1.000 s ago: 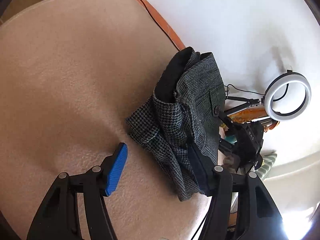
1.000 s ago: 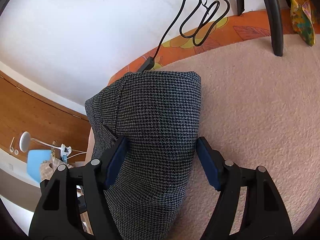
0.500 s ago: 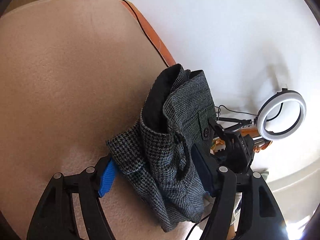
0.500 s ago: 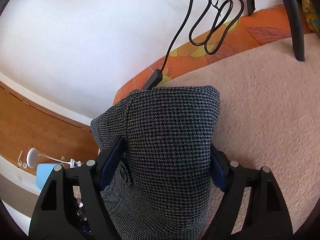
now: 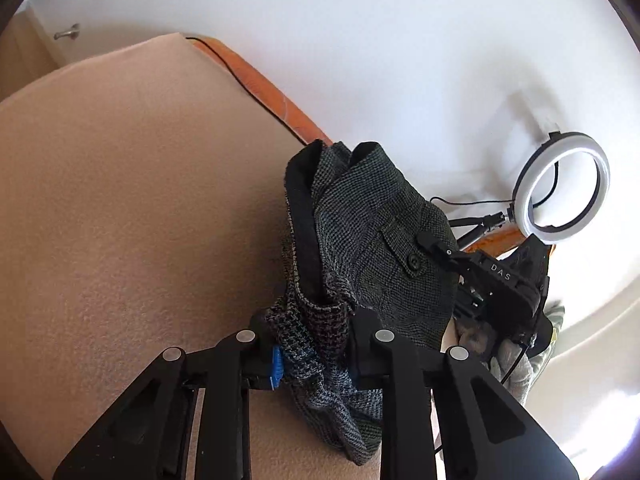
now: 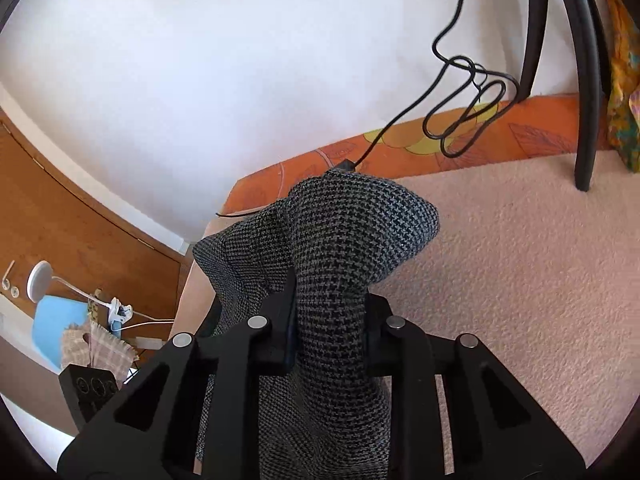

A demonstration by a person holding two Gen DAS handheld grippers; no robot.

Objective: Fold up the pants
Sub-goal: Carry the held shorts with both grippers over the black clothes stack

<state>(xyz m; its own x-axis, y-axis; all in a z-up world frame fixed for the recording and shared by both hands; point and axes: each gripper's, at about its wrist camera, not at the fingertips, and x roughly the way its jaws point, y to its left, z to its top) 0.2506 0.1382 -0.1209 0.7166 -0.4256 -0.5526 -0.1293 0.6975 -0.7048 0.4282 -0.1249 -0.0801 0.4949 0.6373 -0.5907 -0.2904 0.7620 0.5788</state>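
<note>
The dark houndstooth pants (image 5: 368,240) are folded into a thick bundle at the edge of a beige blanket-covered surface (image 5: 120,200). My left gripper (image 5: 312,344) is shut on the bundle's near end, by the waistband and a buttoned pocket flap. My right gripper (image 6: 330,336) is shut on the other, rounded fold of the pants (image 6: 352,240), which bulges above its jaws. The right gripper's body (image 5: 500,280) shows behind the pants in the left wrist view.
A ring light (image 5: 560,188) on a stand is beyond the bed. A black cable (image 6: 460,92) hangs over the orange bed edge (image 6: 400,152). Black tripod legs (image 6: 584,80) stand on the blanket at the right. A wooden door (image 6: 80,220) is at the left.
Both grippers have closed on the folded pants from open. The bundle is squeezed narrower and sits slightly raised between them.
</note>
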